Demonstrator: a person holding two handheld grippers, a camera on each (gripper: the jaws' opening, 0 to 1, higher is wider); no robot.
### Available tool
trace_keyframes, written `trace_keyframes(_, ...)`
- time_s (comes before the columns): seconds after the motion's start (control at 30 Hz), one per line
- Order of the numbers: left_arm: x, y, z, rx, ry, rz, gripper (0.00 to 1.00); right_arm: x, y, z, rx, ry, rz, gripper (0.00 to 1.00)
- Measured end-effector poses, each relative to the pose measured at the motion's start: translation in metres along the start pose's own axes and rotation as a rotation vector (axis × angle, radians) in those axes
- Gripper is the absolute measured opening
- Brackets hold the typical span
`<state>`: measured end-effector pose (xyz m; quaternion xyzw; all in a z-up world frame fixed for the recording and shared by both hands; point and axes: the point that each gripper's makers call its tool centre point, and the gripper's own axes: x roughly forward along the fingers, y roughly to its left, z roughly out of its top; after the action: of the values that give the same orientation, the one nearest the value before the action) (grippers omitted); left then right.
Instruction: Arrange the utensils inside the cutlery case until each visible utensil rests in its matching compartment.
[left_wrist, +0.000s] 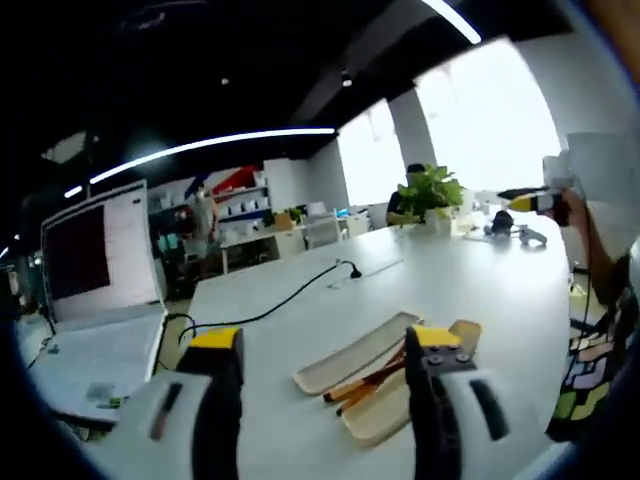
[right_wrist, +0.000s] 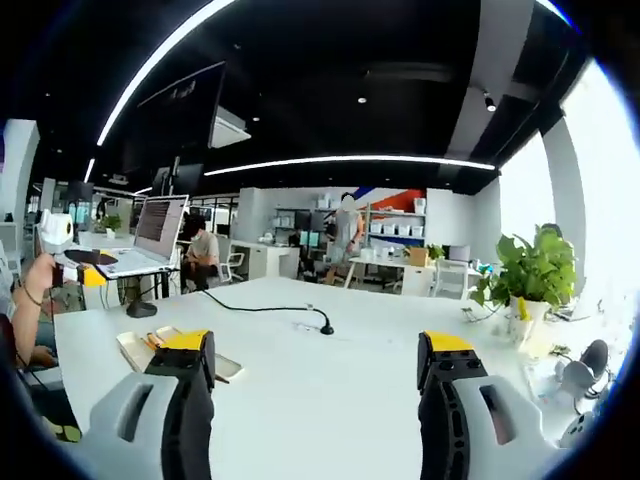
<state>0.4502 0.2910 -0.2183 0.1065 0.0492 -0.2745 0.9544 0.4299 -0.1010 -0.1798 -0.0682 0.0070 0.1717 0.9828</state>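
- My left gripper (left_wrist: 325, 385) hovers over the white bench (left_wrist: 440, 275), fingers spread, empty.
- The case (left_wrist: 375, 375) lies on the bench just ahead, utensils (left_wrist: 365, 385) inside.
- My right gripper (right_wrist: 318, 385) hovers, fingers spread, empty; the case (right_wrist: 150, 350) is behind its left finger.

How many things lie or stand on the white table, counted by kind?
Beige cutlery case parts: 2
Orange-handled utensils: 2, as far as I can tell
Black cable: 1
Open laptop: 1
Green potted plant: 1
Total: 7
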Motion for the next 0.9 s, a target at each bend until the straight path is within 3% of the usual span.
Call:
trace_keyframes(0.07, 0.007, 0.000, -0.005, 0.003, 0.036, -0.019, 0.64, 0.018, 0.010, 0.001, -0.046, 0.005, 0.069, 0.84)
trace_keyframes(0.13, 0.014, -0.002, -0.012, 0.009, 0.074, -0.053, 0.63, 0.036, 0.025, 0.005, -0.142, -0.035, 0.178, 0.80)
trace_keyframes(0.2, 0.022, -0.003, -0.022, 0.013, 0.114, -0.079, 0.59, 0.047, 0.032, -0.004, -0.107, -0.015, 0.233, 0.71)
trace_keyframes(0.27, 0.026, -0.006, -0.028, 0.040, 0.126, -0.116, 0.51, 0.059, 0.044, -0.013, -0.076, 0.011, 0.314, 0.71)
trace_keyframes(0.43, 0.034, -0.007, -0.037, 0.053, 0.171, -0.144, 0.50, 0.077, 0.056, -0.022, -0.130, 0.026, 0.377, 0.72)
trace_keyframes(0.53, 0.043, -0.007, -0.047, 0.096, 0.231, -0.172, 0.50, 0.086, 0.074, -0.014, -0.212, -0.053, 0.477, 0.72)
trace_keyframes(0.63, 0.052, -0.006, -0.053, 0.092, 0.276, -0.202, 0.47, 0.095, 0.091, -0.013, -0.245, -0.068, 0.566, 0.67)
trace_keyframes(0.73, 0.063, -0.008, -0.057, 0.095, 0.310, -0.249, 0.44, 0.105, 0.105, -0.017, -0.298, -0.050, 0.642, 0.61)
trace_keyframes(0.9, 0.086, -0.019, -0.073, 0.106, 0.428, -0.363, 0.40, 0.121, 0.123, -0.036, -0.378, 0.022, 0.746, 0.52)
